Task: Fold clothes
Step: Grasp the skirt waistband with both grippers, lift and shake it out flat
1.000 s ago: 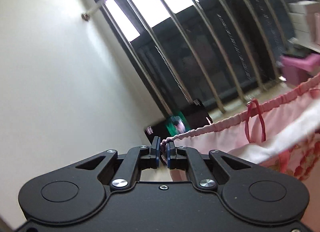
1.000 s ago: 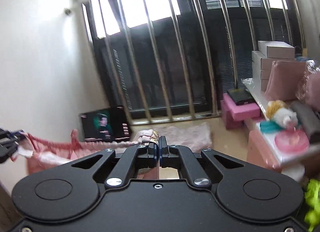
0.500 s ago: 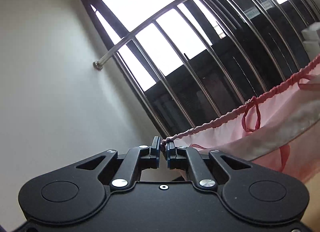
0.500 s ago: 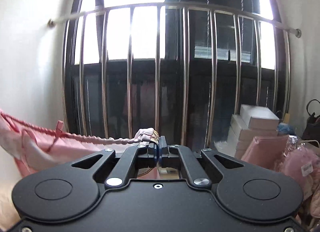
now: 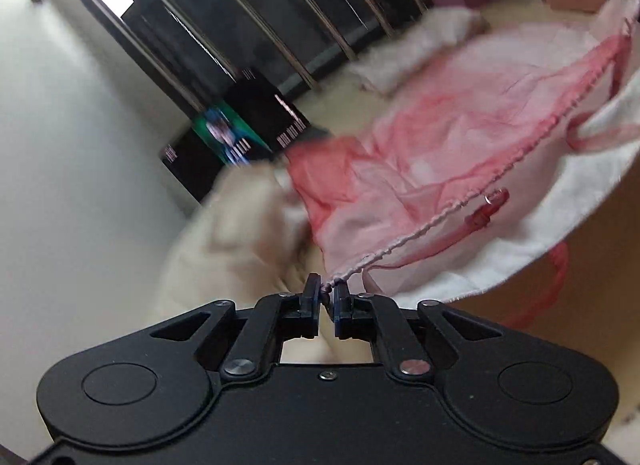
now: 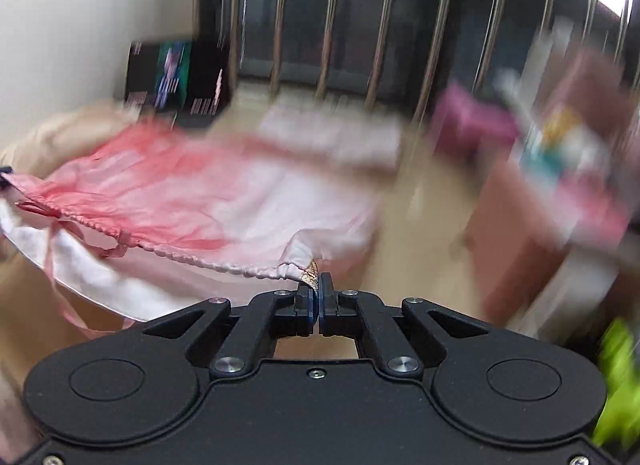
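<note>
Pink gathered garment (image 5: 452,153) held stretched between two tools, above a pale floor.

Left tool (image 5: 327,297) is seen nearly closed, pinching one end of the gathered edge (image 5: 460,209); right tool (image 6: 316,289) is seen closed on the other end, by a gold tag (image 6: 310,267). The garment is spread out between them, pink layer over white lining (image 6: 100,277), with both views blurred. Step judged: laying the cloth out flat before the first fold. Next move is judged to call for both corners being set down level and taut, so that no crease is trapped. Left view alone shows a beige heap (image 5: 244,233) just beside the cloth and a red clip (image 5: 486,211). Right view alone shows cluttered shelving (image 6: 560,169) and a green object (image 6: 618,377), too smeared to be named.
</note>
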Available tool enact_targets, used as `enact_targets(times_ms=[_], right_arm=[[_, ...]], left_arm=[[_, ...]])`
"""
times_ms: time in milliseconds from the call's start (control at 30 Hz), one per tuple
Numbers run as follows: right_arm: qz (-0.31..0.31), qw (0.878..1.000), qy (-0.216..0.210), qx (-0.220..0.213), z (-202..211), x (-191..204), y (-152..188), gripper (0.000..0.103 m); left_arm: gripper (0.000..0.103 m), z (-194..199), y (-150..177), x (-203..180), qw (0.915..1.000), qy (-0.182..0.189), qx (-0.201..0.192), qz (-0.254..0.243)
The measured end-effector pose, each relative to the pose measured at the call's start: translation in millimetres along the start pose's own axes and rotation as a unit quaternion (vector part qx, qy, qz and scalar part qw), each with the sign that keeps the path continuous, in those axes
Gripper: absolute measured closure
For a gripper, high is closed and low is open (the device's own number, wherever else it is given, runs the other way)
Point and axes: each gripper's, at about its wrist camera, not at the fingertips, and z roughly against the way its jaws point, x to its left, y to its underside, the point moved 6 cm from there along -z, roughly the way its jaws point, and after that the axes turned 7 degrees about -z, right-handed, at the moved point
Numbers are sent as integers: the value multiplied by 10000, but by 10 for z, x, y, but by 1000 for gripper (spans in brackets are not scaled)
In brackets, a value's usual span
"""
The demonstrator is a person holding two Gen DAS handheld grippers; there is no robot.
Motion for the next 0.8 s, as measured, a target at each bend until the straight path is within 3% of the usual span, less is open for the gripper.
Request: enact_targets(times_ms=[167, 467, 500, 533, 567, 600, 633, 733, 800], right_arm=[[-541, 9966, -65, 626, -266, -32, 559, 101], [-1385, 9891, -62, 491, -207, -177, 846, 99], [-1440, 9883, -93, 495, -204, -190, 847, 94], [-1553, 9863, -181, 530, -182, -209, 850, 80], [-1685, 9836, -290, 574, -155, -230, 854, 71], [-1783, 9812, -389, 625, -121, -259, 859, 52], [-1870, 9788, -486, 678, -85, -290, 865, 46], [-2104, 9714, -792, 758, 67, -392, 867, 45], [-2363, 9631, -1070, 719, 181, -460, 832, 45]], left_arm=[[96, -147, 152, -142, 9985, 455, 267, -175], [93, -157, 259, -264, 9973, 666, 284, -110], [84, -146, 269, -262, 9973, 666, 286, -90], [64, -133, 276, -238, 9977, 624, 248, -93], [52, -100, 295, -206, 9980, 605, 169, -75], [28, -65, 314, -173, 9982, 593, 88, -57], [22, -6, 340, -132, 9979, 640, -23, -32], [22, 122, 421, 26, 9942, 1067, -145, 76], [22, 189, 402, 147, 9872, 1551, -253, 271]])
